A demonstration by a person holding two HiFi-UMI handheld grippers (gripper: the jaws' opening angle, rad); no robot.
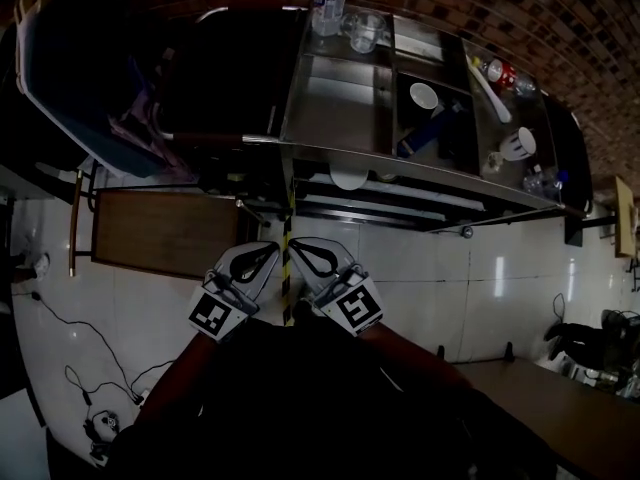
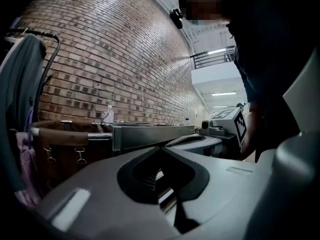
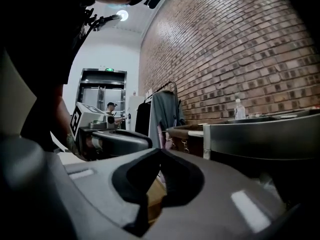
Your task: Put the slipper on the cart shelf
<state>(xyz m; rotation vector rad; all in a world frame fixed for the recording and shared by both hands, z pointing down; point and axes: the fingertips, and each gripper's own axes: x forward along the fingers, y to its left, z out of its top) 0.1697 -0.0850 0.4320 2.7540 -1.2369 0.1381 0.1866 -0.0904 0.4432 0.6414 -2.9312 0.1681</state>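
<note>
I cannot make out a slipper in any view. The metal cart (image 1: 335,103) stands ahead of me, its top tray holding a water bottle (image 1: 328,4), a glass mug (image 1: 365,32) and cups. Its lower shelves (image 1: 400,203) lie in shadow, and a pale rounded thing (image 1: 348,176) sits there that I cannot identify. Both grippers hang close to my body, side by side, short of the cart. The left gripper (image 1: 271,250) (image 2: 161,149) has its jaws together with nothing between them. The right gripper (image 1: 294,247) (image 3: 160,150) is likewise shut and empty.
A brown canvas bin (image 1: 165,230) stands left of the cart, with a clothes rack and hanging garments (image 1: 90,78) beyond it. A brick wall (image 2: 110,59) runs behind the cart. Cables (image 1: 70,368) trail on the white tiled floor at the left. A wooden table (image 1: 560,398) is at the lower right.
</note>
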